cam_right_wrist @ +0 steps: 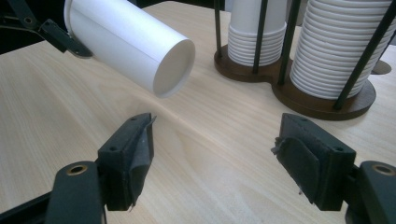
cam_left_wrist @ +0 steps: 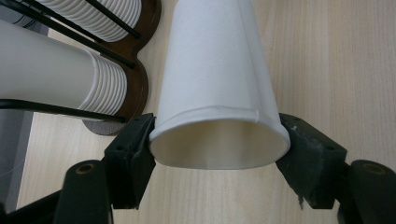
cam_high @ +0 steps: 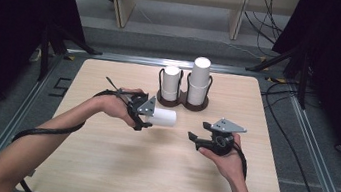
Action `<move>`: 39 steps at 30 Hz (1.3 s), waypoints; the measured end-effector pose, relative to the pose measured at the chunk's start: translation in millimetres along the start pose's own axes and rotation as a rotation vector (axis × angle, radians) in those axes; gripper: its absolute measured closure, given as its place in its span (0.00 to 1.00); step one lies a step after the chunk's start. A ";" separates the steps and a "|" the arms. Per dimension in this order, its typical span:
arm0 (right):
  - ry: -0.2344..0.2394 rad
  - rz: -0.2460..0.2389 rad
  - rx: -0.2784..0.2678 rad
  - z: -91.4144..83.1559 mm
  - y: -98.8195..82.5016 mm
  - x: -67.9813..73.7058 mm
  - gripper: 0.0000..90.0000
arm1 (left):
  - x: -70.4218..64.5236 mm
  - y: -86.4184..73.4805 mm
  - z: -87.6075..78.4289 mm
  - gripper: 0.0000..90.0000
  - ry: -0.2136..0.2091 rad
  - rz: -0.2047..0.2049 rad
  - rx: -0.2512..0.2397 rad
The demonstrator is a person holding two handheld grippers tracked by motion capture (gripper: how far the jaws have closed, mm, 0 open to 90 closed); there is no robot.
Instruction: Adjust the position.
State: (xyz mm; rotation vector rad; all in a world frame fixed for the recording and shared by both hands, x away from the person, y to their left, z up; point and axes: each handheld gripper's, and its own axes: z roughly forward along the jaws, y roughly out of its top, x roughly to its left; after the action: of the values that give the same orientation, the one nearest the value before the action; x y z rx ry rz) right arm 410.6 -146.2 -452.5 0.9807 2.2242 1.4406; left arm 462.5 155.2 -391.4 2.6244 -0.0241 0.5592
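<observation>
A single white paper cup [cam_high: 162, 117] is held on its side above the table, its base pointing right. My left gripper [cam_high: 141, 120] is shut on its rim; in the left gripper view the black pads squeeze the cup [cam_left_wrist: 217, 88] at its open mouth, and the rim is pressed slightly oval. My right gripper [cam_high: 191, 139] stands open to the right, pointing left toward the cup, with nothing between its jaws. In the right gripper view the cup [cam_right_wrist: 135, 44] hangs ahead, up and left of the right gripper [cam_right_wrist: 212, 142].
A dark wooden double holder [cam_high: 182, 101] with black wire posts stands at the table's back middle. It carries two stacks of white cups [cam_high: 171, 82], the right stack [cam_high: 199, 79] taller. The light wooden table [cam_high: 147, 173] has rounded corners; cables lie on the floor beyond.
</observation>
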 end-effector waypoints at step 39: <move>0.056 -0.121 0.040 19.5 7.4 18.5 0.31 | 2.2 28.1 -5.7 0.34 -0.123 0.115 0.251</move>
State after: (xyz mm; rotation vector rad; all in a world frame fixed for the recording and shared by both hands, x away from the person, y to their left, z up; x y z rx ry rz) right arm 411.6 -118.4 -452.7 0.8123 2.3180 1.3915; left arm 459.3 132.7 -373.8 2.9140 -0.1535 0.4645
